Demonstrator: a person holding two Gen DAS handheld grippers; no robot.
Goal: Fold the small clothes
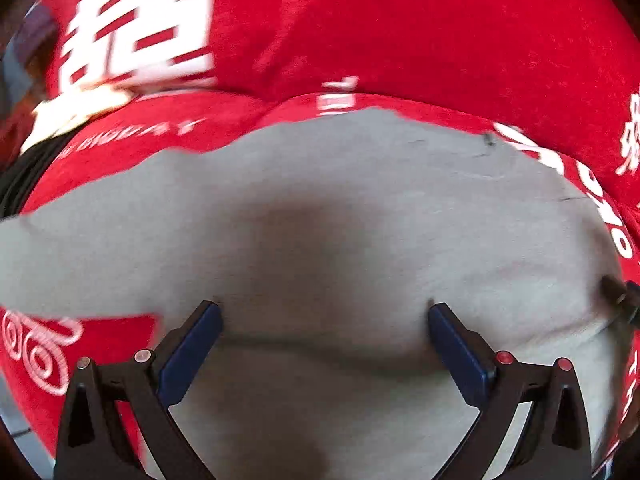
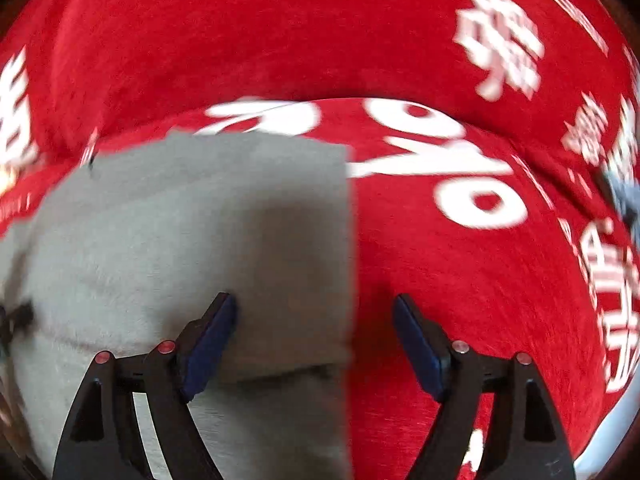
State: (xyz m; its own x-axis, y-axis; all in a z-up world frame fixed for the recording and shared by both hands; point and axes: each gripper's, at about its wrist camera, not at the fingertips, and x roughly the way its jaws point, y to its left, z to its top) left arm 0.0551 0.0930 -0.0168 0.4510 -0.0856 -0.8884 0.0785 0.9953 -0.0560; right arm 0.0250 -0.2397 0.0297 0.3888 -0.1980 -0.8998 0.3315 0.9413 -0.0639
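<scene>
A grey garment [image 1: 360, 240] lies flat on a red cloth [image 1: 400, 32] printed with white characters and letters, and it fills most of the lower half of the left wrist view. The left gripper [image 1: 325, 310] hangs over the garment's middle with its jaws spread wide; its blue pads [image 1: 192, 352] stand well apart and nothing is caught between them, though a dark shadow falls on the fabric just ahead of the fingertips. A soft crease runs across the garment between the two fingers. At the right edge of that view a small dark object pokes in, too blurred to identify. In the right wrist view the garment [image 2: 180, 240] takes up the left side, ending in a straight vertical edge with the red cloth [image 2: 440, 280] beyond it. The right gripper [image 2: 316, 304] straddles that edge: its left pad [image 2: 208, 348] is over the grey fabric and its right pad over the red cloth, jaws wide and gripping nothing. Whether the pads touch the fabric cannot be told. A fold line crosses the garment near the left finger. A bit of blue-grey fabric [image 2: 624, 196] shows at the far right edge, and a pale rim [image 2: 612, 428] curves along the lower right corner. Both views are smeared with motion blur.
</scene>
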